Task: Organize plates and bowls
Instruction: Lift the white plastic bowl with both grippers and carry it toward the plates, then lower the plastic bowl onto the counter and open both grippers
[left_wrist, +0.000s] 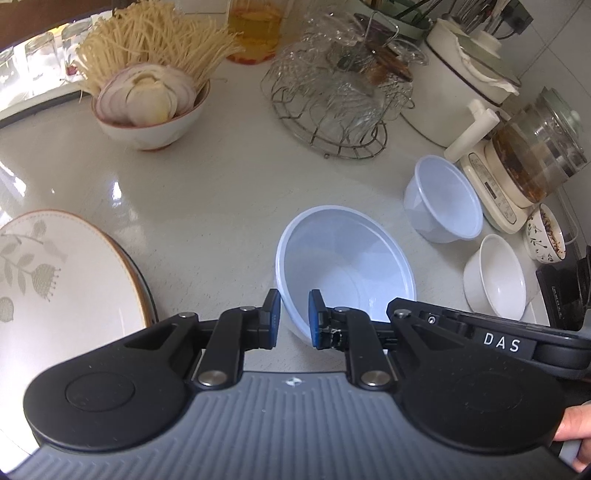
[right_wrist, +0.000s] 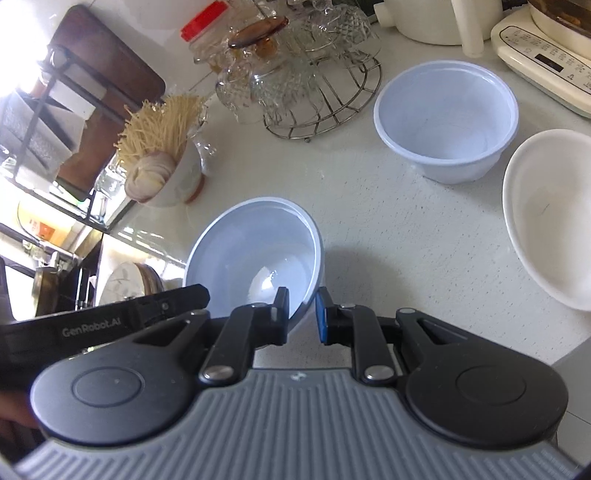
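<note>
Gripping blue bowl (left_wrist: 343, 266) by rim

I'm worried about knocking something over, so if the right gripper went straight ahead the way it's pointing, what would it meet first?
Beyond the held plastic bowl, the right gripper points down at bare countertop, probably its first contact. The wire rack of glassware lies farther along; depth is unclear.

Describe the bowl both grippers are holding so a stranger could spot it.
On the pale countertop, in front of the wire rack of glassware, sit several bowls. The held bowl is the pale blue plastic one, tilted, its rim pinched by both jaws, unlike its upright twin.
</note>
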